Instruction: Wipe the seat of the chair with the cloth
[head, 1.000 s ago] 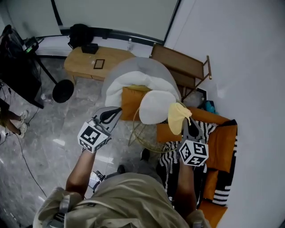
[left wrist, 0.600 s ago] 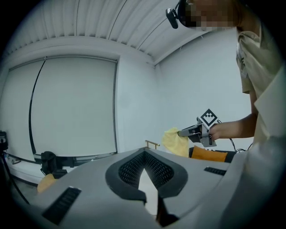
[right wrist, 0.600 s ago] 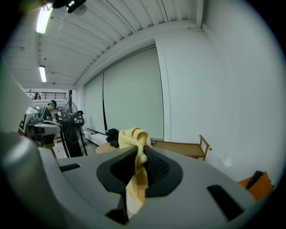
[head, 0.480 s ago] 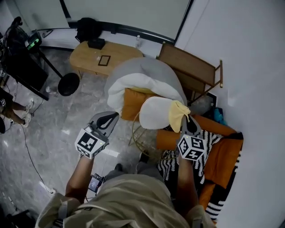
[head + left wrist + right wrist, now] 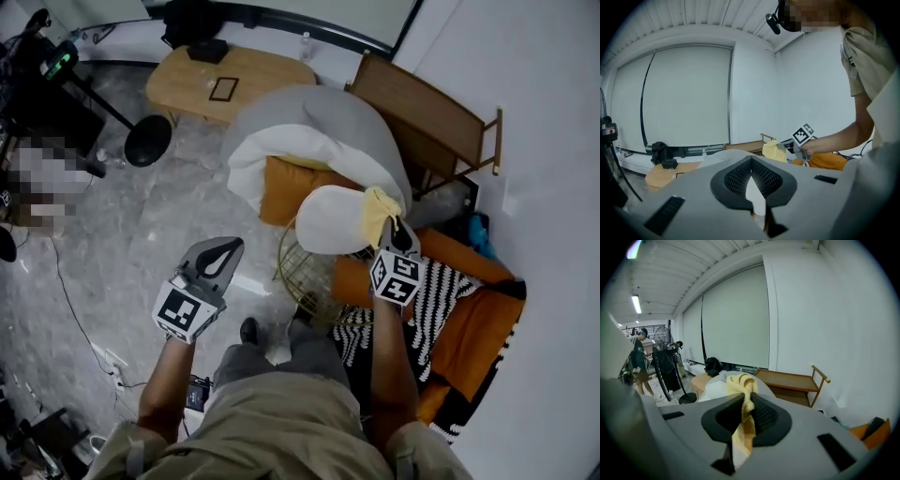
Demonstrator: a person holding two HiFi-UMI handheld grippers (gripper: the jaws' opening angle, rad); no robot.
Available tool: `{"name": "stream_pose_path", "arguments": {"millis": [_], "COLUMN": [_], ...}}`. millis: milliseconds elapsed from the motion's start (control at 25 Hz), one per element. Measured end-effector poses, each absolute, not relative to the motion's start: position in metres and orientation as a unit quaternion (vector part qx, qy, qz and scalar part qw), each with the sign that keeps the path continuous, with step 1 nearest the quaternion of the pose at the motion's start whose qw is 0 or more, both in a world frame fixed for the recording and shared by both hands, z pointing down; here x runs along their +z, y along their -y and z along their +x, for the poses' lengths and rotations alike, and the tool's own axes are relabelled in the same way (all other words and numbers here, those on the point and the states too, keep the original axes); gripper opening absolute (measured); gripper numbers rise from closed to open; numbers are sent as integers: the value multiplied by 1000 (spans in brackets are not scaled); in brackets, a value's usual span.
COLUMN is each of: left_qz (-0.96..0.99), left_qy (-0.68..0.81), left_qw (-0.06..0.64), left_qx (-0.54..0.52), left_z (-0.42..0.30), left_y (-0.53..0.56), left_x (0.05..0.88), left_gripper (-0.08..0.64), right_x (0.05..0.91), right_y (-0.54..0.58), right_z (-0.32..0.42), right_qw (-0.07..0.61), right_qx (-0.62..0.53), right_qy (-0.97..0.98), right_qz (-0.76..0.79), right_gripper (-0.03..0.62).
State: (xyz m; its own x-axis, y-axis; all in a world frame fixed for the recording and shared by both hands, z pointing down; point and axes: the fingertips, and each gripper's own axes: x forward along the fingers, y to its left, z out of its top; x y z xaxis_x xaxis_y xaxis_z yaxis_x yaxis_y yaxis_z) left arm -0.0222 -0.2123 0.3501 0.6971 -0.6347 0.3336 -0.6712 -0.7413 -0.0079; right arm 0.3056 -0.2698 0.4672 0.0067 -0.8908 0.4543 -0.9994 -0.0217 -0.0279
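Note:
The chair has a round white seat (image 5: 330,221) on a gold wire base (image 5: 307,281), straight ahead of me. My right gripper (image 5: 399,231) is shut on a yellow cloth (image 5: 378,210), which hangs at the seat's right edge. In the right gripper view the cloth (image 5: 740,383) is bunched between the jaws of the right gripper (image 5: 746,399). My left gripper (image 5: 222,251) is held over the floor left of the chair, shut with nothing in it. The left gripper view shows the left gripper (image 5: 751,161) with its tips together, and beyond it the cloth (image 5: 772,150).
Behind the chair lies a grey beanbag (image 5: 309,117) with a white pillow and an orange cushion (image 5: 281,187). A wooden table (image 5: 234,80) and a wooden rack (image 5: 427,117) stand by the far wall. Orange and striped cushions (image 5: 450,309) lie at the right. A dark stand (image 5: 148,139) is at the left.
My view has shifted closer to the chair. The right gripper has brought the cloth a little closer to the seat's right edge. The left gripper has stayed low at the left.

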Motion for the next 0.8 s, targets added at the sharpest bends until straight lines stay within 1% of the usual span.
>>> {"name": "stream_pose_path", "arguments": {"millis": [120,280,400,680,800], "left_qz": [910,901,893,882,882], "left_qy": [362,371,380,390,384], "left_qw": [100,123,140,154,157], "left_qx": [175,186,198,216,222], "left_z": [-19,-26,-32,-44,-40], "left_y": [206,204,201,201,203], "left_x": [372,400,419,449,455], "left_gripper": [15,17,17,17,17], "right_x": [515,575,605,651,655], "right_y": [281,303,318,348,353], "right_z": [304,284,252,155,136], "right_qw": [180,218,241,248,246], "right_qx": [189,185,175,195,201], "right_qy": [677,686,706,752,762], "right_qz": [688,669,643,579,565], "right_gripper": [44,44,44,44,44]}}
